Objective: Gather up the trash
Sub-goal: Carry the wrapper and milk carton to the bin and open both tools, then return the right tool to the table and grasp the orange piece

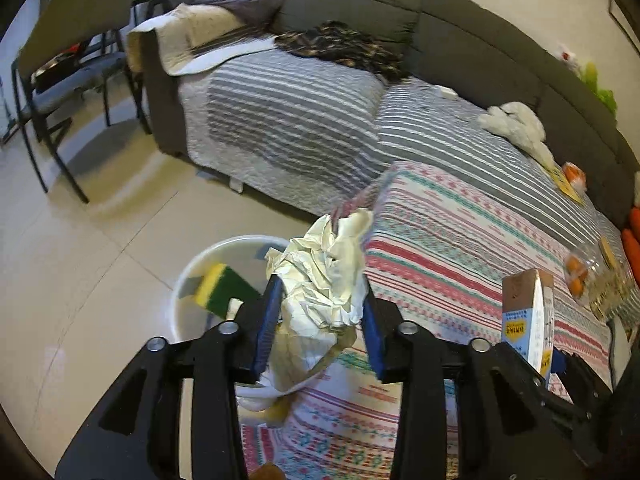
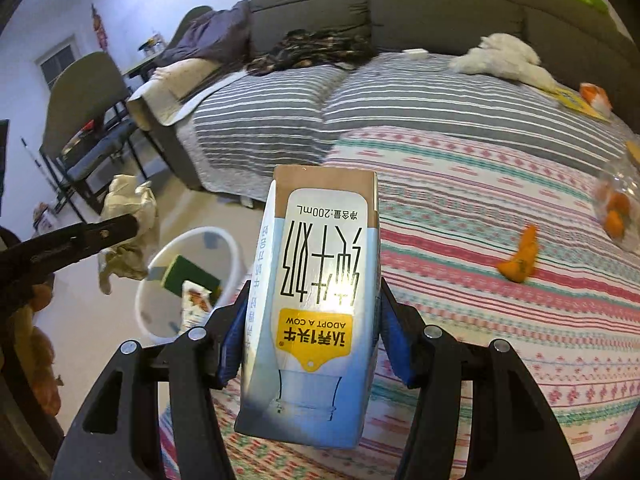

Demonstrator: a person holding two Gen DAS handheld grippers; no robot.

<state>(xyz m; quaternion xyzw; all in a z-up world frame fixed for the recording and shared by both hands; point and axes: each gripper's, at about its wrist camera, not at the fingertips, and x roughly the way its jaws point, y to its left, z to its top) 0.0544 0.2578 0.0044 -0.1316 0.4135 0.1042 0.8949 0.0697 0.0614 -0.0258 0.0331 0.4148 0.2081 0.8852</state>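
My left gripper (image 1: 320, 304) is shut on a crumpled cream paper wad (image 1: 324, 276) and holds it above the rim of a white bin (image 1: 192, 264) on the floor beside the sofa. The bin holds a yellow-green sponge (image 1: 220, 286) and a printed wrapper (image 2: 196, 300). My right gripper (image 2: 310, 312) is shut on a blue-white 200 mL milk carton (image 2: 320, 300), held over the patterned blanket to the right of the bin (image 2: 156, 272). The carton also shows in the left wrist view (image 1: 528, 320). The paper wad and left finger show at the left of the right wrist view (image 2: 128, 216).
An orange peel (image 2: 520, 258) and a clear bag of oranges (image 2: 616, 212) lie on the patterned blanket (image 2: 480, 200). A white plush toy (image 2: 500, 60) and dark clothes (image 2: 308, 50) lie on the grey sofa. A chair (image 1: 72, 64) stands on the tiled floor at left.
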